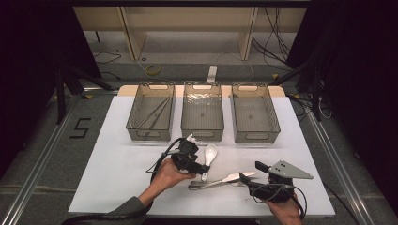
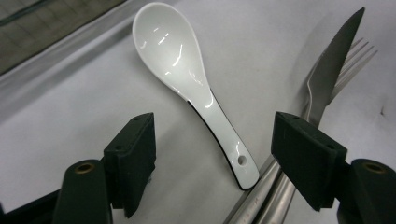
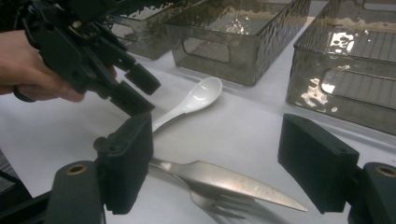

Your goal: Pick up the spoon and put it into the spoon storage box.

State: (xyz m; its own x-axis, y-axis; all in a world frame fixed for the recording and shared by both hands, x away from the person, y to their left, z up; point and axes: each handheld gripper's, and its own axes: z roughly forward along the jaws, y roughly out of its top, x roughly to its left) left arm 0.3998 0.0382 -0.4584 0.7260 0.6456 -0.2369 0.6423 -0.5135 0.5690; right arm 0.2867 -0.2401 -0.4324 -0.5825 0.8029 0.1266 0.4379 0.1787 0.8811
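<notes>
A white ceramic spoon point(image 1: 210, 153) point(image 2: 177, 56) point(image 3: 196, 95) lies on the white table top, bowl toward the bins. My left gripper point(image 1: 202, 168) point(image 2: 215, 135) point(image 3: 140, 91) is low over the spoon's handle end. Its jaws stand open on either side of the handle, with a gap on both sides. A steel knife point(image 1: 225, 179) point(image 2: 334, 65) point(image 3: 233, 179) lies across a steel fork point(image 2: 357, 58) point(image 3: 219, 203) just right of the spoon handle. My right gripper point(image 1: 251, 172) point(image 3: 215, 154) hovers open over the knife and fork, holding nothing.
Three clear grey bins stand in a row at the back: the left bin point(image 1: 150, 136) holds thin sticks, the middle bin point(image 1: 202, 133) and the right bin point(image 1: 257, 137) look bare. The white table top point(image 1: 117, 173) has free room at front left.
</notes>
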